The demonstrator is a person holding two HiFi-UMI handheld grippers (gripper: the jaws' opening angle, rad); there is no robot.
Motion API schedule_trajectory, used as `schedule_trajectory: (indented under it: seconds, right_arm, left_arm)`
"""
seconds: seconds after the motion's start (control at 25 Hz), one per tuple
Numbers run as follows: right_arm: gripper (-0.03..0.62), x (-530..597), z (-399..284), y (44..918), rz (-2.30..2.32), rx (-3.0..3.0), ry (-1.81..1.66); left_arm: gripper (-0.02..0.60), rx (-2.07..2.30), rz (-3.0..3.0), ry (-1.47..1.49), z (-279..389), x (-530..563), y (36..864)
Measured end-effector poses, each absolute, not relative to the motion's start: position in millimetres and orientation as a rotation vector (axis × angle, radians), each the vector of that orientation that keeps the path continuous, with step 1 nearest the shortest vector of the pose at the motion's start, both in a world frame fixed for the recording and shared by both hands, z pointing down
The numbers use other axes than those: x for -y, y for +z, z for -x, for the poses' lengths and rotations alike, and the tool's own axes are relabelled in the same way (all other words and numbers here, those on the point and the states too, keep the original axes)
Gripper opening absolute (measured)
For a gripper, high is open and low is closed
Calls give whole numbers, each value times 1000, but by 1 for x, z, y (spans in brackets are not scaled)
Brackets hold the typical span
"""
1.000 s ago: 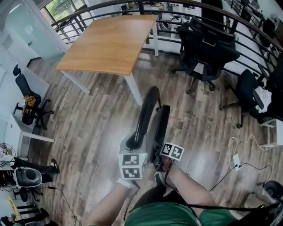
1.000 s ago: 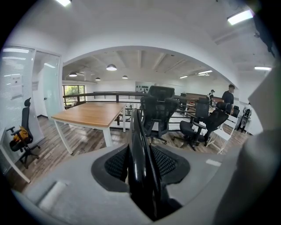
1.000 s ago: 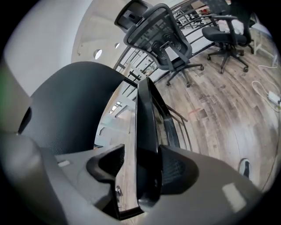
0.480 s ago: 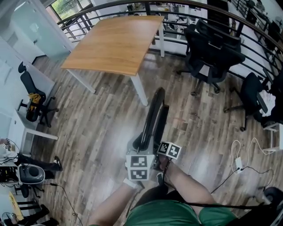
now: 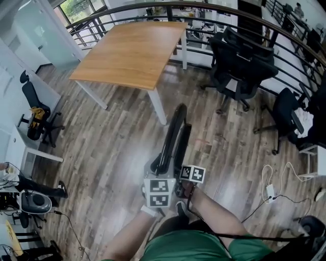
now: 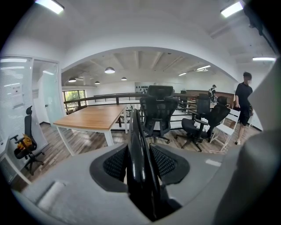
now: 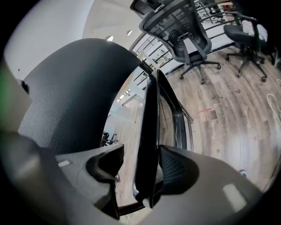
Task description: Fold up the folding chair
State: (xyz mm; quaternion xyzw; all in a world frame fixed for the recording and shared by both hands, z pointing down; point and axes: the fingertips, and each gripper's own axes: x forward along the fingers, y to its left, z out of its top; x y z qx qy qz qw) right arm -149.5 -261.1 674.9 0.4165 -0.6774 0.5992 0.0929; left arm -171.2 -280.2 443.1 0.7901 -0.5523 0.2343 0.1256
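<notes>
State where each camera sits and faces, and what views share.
Head view: on the person's head, steeply down at the folding chair; forearms, left tool, right tool show.
Left gripper view: on the left tool, along its jaws gripping the chair's edge, toward the table.
Right gripper view: on the right tool, along its jaws straddling the chair frame, floor beyond.
All three share the chair.

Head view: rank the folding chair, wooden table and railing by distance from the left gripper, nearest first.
1. folding chair: directly ahead of the left gripper, its black frame between the jaws.
2. wooden table: beyond the chair, ahead and slightly left.
3. railing: farthest, curving behind the table's far edge.
</notes>
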Motion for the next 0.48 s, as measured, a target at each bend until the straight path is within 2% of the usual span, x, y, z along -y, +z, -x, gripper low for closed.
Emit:
schedule_trajectory:
  seconds: [0.36, 0.48]
  right_arm:
    - [245, 247, 116, 649, -1283, 2068, 1689]
    - [228, 243, 96, 630, -1309, 2106, 1640]
  left_arm:
    - [140, 1636, -2290, 711, 173, 279, 443]
    - [140, 1646, -2287, 719, 174, 278, 444]
